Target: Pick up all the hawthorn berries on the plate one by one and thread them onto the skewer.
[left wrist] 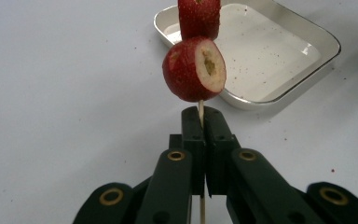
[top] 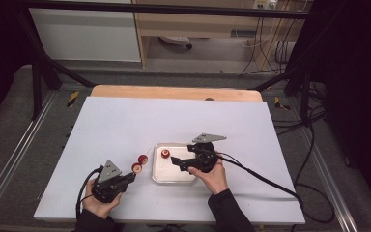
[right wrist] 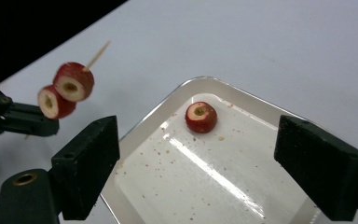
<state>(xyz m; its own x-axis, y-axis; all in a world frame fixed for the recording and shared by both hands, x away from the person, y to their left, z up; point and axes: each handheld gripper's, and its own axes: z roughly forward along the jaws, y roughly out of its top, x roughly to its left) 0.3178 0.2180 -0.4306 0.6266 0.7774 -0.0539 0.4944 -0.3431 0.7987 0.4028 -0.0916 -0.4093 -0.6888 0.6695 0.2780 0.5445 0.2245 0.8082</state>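
My left gripper (left wrist: pixel 201 119) is shut on a thin wooden skewer (left wrist: pixel 201 108) that carries two red fruit pieces, the lower (left wrist: pixel 193 69) and the upper (left wrist: pixel 199 18). In the high view this gripper (top: pixel 131 177) is at the front left, and the skewered fruit (top: pixel 140 163) points toward a metal tray (top: pixel 169 175). A third red fruit piece (right wrist: pixel 201 117) lies in the tray's far corner (right wrist: pixel 168 100). My right gripper (right wrist: pixel 205 154) hovers open over the tray with nothing between its jaws. It stands at the tray's right side (top: pixel 176 163).
The white table sheet (top: pixel 125 125) spreads wide beyond the tray. A wooden table edge (top: pixel 174 92) runs along the back. A black cable (top: pixel 265 181) trails right from the right gripper. Dark frame legs stand at both far corners.
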